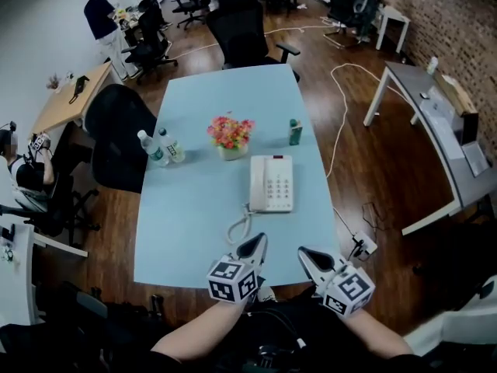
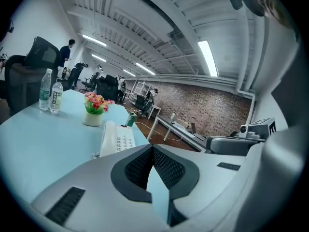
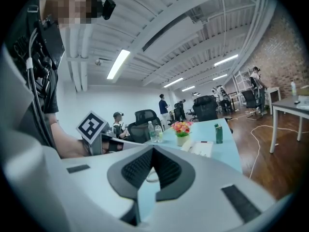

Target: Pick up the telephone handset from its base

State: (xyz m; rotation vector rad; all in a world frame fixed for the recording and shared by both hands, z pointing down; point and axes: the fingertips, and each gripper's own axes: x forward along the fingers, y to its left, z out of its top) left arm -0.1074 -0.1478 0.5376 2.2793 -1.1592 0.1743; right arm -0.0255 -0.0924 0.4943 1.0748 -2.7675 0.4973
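Office-wise, looking down on a big light blue table [image 1: 194, 231]. Spotting a white telephone [image 1: 278, 185] sitting right of centre. Holding the left gripper [image 1: 258, 244] and right gripper [image 1: 310, 258] over the near edge, both pinched fully closed, gripping nothing. Seeing the handset [image 1: 256, 183] lying on the base's left side, apart from both.

I'm in an open-plan office: swivel chairs [image 1: 241, 22] round my blue table [image 1: 194, 231], desks [image 1: 70, 99] far left, brick wall [image 1: 458, 22] right, strip lights [image 2: 208, 57] overhead.
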